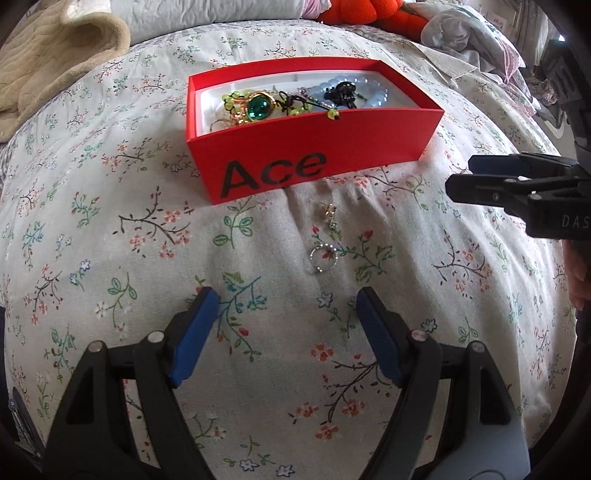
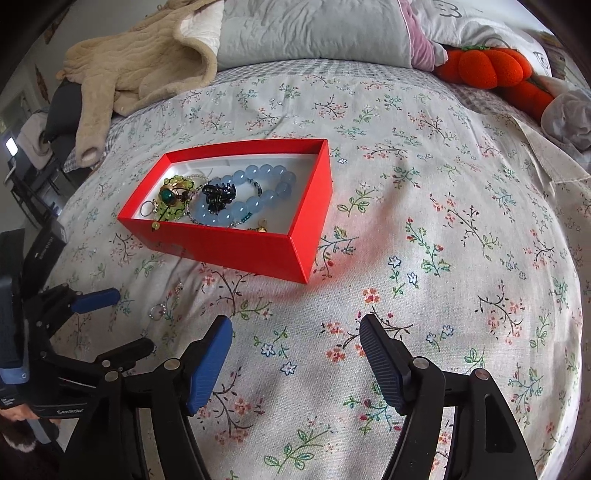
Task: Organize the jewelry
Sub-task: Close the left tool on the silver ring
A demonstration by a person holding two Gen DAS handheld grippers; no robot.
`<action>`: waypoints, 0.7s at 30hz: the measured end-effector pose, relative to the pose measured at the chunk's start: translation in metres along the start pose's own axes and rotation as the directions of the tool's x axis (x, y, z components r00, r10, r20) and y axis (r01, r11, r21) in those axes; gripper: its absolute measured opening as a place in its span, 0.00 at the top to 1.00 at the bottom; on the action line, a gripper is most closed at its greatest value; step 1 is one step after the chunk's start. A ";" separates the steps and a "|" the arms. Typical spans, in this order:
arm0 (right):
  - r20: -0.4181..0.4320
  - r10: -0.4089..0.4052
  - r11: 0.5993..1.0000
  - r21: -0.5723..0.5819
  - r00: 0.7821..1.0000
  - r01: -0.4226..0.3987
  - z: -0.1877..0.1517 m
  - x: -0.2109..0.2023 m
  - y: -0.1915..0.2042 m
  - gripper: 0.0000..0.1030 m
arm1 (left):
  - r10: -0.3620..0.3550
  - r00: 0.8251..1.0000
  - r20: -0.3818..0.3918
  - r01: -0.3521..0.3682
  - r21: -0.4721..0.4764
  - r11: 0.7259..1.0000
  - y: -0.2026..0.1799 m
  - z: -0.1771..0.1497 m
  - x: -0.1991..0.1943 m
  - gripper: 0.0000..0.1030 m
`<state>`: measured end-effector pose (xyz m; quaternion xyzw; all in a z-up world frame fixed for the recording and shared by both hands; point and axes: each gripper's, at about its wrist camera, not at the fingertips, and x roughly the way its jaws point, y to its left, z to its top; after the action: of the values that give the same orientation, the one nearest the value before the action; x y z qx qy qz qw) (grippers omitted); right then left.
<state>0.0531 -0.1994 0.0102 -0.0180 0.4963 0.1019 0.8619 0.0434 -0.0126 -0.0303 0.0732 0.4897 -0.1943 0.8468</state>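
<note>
so the small beaded silver ring [image 1: 324, 258] lies loose on the floral bedspread [image 1: 110, 229], just ahead of the left gripper [image 1: 284, 295], near the red cardboard box [image 1: 314, 147]; possibly chained lengthwise toward it. both tongs apart, right gripper [image 2: 295, 325] farther.

Floral bedspread [image 2: 424, 229] under everything I see, white with small pink, blue and green sprigs, a bit wrinkled. Beige quilted garment [image 2: 147, 62] heaped at the far left edge, one sleeve hanging down. Grey quilted pillow [image 2: 314, 29] behind it, pink fabric [image 2: 421, 48] just beside that. Orange pumpkin plush [image 2: 487, 66] at far right, touching crumpled grey cloth [image 2: 569, 122]. Dark furniture [image 2: 33, 177] off the bed's left side, too blurred to identify.
</note>
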 end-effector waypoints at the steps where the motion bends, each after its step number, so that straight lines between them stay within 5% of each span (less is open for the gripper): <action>1: -0.006 -0.001 1.000 -0.003 1.000 0.001 -0.001 0.001 0.000 0.29 | -0.020 1.000 0.004 0.020 0.005 1.000 -0.002 0.000 0.000 0.24; 6: -0.015 0.002 1.000 -0.010 1.000 -0.003 -0.004 0.001 0.002 0.29 | -0.092 0.996 0.008 0.092 0.020 0.996 -0.009 0.002 0.002 0.48; 21: -0.011 0.003 1.000 -0.001 1.000 -0.003 -0.008 -0.005 -0.001 0.29 | -0.077 0.997 0.020 0.077 0.004 0.997 -0.012 0.011 0.010 0.73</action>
<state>0.0442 -0.2019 0.0102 -0.0182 0.5011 0.1032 0.8590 0.0521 -0.0294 -0.0329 0.0536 0.4832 -0.2284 0.8435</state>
